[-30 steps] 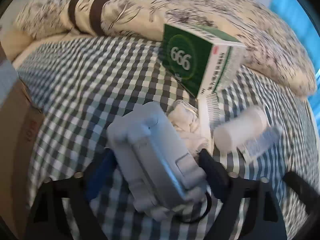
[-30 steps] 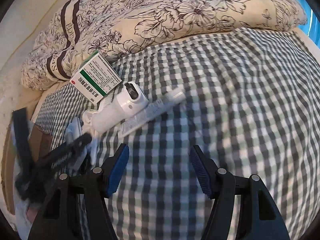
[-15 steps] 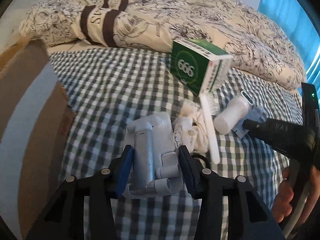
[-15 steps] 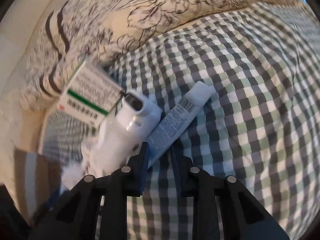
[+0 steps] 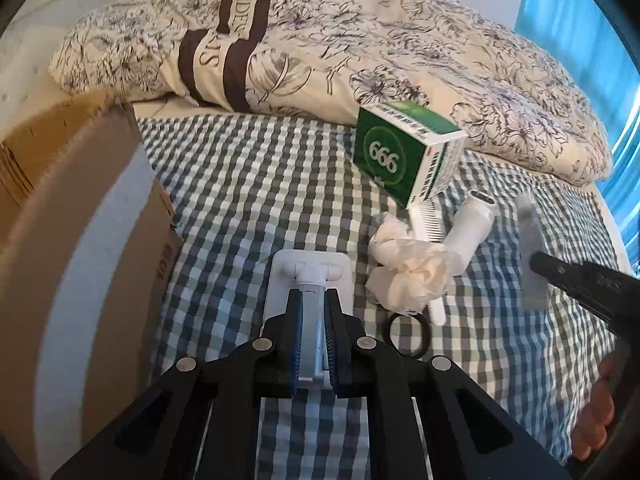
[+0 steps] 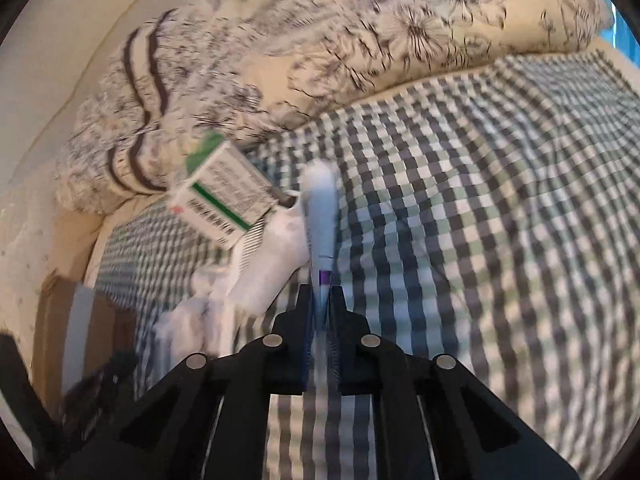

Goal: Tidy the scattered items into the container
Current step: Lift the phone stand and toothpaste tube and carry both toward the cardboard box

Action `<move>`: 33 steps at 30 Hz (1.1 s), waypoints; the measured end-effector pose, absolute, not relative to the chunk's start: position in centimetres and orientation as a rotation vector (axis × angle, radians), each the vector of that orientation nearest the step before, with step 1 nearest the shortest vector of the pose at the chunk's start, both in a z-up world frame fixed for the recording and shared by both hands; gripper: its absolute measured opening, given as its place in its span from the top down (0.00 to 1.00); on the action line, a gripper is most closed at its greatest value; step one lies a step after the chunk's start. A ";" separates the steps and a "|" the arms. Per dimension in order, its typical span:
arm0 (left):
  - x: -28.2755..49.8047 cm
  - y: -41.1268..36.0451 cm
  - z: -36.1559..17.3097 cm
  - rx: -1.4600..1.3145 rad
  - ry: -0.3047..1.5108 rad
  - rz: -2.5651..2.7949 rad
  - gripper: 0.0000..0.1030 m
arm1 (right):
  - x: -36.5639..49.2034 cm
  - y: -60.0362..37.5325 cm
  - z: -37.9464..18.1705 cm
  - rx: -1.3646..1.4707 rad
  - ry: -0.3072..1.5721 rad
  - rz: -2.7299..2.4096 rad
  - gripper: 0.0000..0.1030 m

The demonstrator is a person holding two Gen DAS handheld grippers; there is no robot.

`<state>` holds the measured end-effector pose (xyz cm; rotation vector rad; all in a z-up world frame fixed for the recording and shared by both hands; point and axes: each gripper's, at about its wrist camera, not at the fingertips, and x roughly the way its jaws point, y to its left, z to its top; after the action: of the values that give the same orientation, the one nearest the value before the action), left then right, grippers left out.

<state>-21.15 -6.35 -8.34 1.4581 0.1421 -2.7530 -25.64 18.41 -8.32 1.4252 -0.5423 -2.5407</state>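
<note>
My left gripper is shut on a white plastic holder that lies on the checked bedsheet. A cardboard box stands just left of it. My right gripper is shut on the flat end of a blue-white tube, lifted and pointing away; in the left wrist view the tube shows blurred at the right. A green medicine box, a white comb, a white bottle, a crumpled tissue and a black hair ring lie between the grippers.
A floral duvet is bunched along the far side of the bed. A blue curtain hangs at the far right. Bare checked sheet spreads to the right of the tube. A person's hand holds the right gripper.
My left gripper closed from a wide grip on the holder's body to a narrow grip on its central arm. My right gripper closed on the tube and lifted it upright.
</note>
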 end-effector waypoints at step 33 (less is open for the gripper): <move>-21.6 -5.2 -11.7 1.538 0.063 -2.702 0.36 | -23.5 16.6 -10.1 1.478 -0.345 -2.495 0.88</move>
<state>-21.60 -5.17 -11.72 1.5377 0.0634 -2.7019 -23.54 16.58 -10.06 1.4785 -0.3448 -2.4945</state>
